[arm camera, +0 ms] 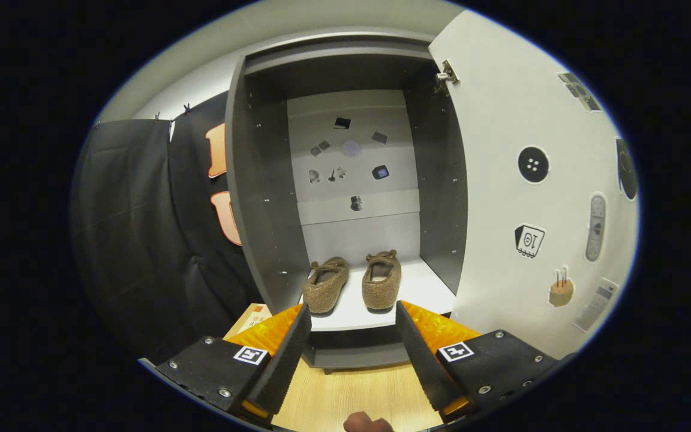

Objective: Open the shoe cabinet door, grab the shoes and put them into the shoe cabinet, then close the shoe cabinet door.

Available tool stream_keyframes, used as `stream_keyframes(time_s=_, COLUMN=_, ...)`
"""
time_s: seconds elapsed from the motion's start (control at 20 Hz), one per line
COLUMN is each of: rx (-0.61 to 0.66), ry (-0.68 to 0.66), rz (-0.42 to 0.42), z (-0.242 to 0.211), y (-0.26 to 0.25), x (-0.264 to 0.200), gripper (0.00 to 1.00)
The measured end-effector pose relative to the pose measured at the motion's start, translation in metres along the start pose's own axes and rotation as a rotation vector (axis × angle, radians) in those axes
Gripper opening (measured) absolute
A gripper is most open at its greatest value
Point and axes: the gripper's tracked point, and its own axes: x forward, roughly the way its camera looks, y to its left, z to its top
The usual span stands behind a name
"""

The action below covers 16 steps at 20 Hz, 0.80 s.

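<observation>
1. A wooden floor [345,396] runs up to the shoe cabinet [261,198], whose door [519,120] stands swung out on the right.
2. Both shoes [354,282] sit side by side on the white shelf [423,285], long axes running front to back, openings toward the back wall.
3. The claw [351,336] is wide and empty, just ahead of the shelf.
4. Judged: the shoes are stowed; next, reach the door's free edge and push it closed.

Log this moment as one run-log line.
door: open | shoes: both on cabinet shelf, side by side | gripper: open, empty, short of the shelf | left: close door
</observation>
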Motion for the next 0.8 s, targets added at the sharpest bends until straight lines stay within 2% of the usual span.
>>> stream_keyframes(time_s=0.1, rx=-0.009, ry=-0.015, rz=0.024, z=0.001, y=-0.007, x=-0.022, gripper=0.9)
stream_keyframes(time_s=0.6, rx=0.02, ry=-0.015, rz=0.265, z=-0.022, y=-0.06, x=-0.158, gripper=0.9)
stream_keyframes(time_s=0.8, rx=-0.003, ry=-0.044, rz=0.292, z=-0.023, y=-0.096, x=-0.19, gripper=0.89)
